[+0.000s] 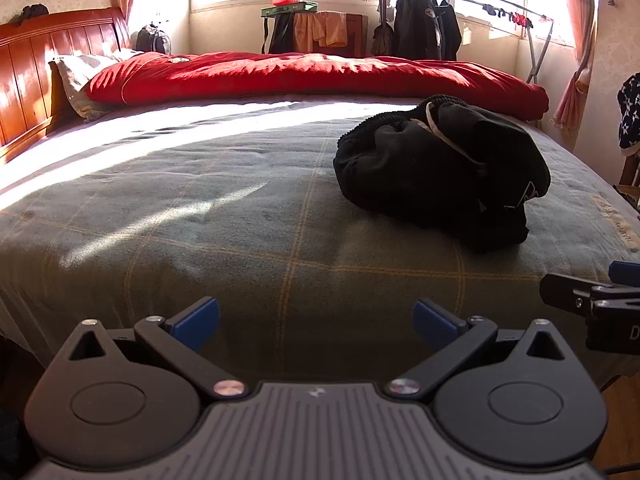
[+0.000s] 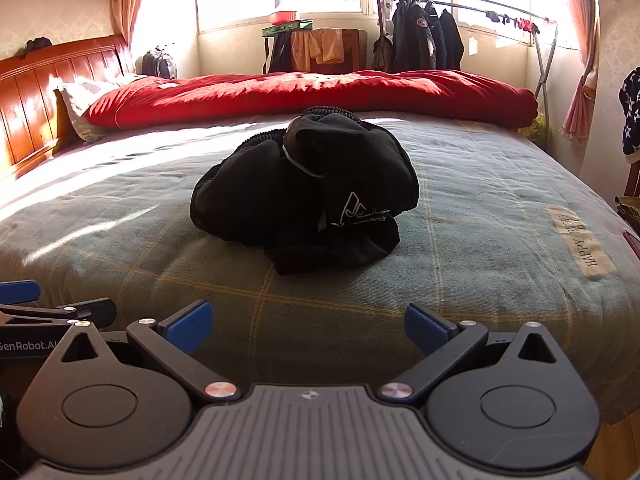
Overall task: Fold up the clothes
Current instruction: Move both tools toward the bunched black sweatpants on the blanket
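1. On the grey-green checked bedspread (image 2: 480, 216) lies a crumpled black garment (image 2: 308, 192), bunched in a heap near the middle of the bed, well short of the red quilt (image 2: 312, 92) rolled along the far side.
2. The heap has no clear long axis; its ribbed elastic band (image 2: 328, 112) sits at the far top, turned toward the quilt, while a loose flap spills toward the near edge of the bed.
3. The right wrist view faces the garment head-on and shows a white printed logo (image 2: 360, 210) on its near face, plus a pale cord (image 2: 300, 164) looping across the top.
4. The left wrist view sees the same garment (image 1: 440, 172) off to its right, with the ribbed band (image 1: 384, 120) and cord more exposed and the logo only at the edge.
5. The left gripper (image 1: 316, 320) hangs over the near edge of the bed, its blue-padded jaws spread wide with nothing between them.
6. The right gripper (image 2: 308, 324) is likewise spread wide and empty, apart from the garment.
7. Each view catches the other gripper at its frame edge, so the two are side by side.
8. A wooden headboard (image 2: 52, 92) stands at left, and a drying rack (image 2: 540, 40) with dark jackets stands by the window.
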Motion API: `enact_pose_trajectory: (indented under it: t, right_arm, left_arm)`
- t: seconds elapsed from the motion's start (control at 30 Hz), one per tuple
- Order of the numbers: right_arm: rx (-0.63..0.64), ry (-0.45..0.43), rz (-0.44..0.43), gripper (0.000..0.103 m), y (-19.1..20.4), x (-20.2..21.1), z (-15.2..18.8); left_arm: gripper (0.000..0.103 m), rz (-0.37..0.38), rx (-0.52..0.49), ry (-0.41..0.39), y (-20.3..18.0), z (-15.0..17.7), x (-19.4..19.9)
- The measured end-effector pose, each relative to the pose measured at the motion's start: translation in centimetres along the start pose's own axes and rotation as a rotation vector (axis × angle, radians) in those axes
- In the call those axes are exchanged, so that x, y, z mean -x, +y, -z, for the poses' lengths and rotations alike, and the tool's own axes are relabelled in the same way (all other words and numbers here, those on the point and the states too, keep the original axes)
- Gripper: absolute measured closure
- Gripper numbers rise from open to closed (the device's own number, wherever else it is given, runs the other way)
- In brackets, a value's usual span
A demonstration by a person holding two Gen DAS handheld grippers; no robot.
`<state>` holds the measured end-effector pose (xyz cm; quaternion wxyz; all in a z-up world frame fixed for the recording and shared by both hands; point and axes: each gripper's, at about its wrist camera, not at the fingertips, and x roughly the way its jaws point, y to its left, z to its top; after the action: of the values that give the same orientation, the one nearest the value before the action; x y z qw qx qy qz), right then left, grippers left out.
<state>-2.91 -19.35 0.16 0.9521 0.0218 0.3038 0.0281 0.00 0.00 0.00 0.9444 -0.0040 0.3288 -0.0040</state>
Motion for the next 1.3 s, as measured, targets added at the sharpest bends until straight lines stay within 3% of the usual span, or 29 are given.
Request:
enact_pose_trajectory:
  t: [1.3]
  right_arm:
    - [-0.001,0.023,-0.011,0.000,-0.6,-1.0,0.0]
  left_arm:
    - [0.000,0.004,-0.021,0.017,-1.4,-0.1,-0.8]
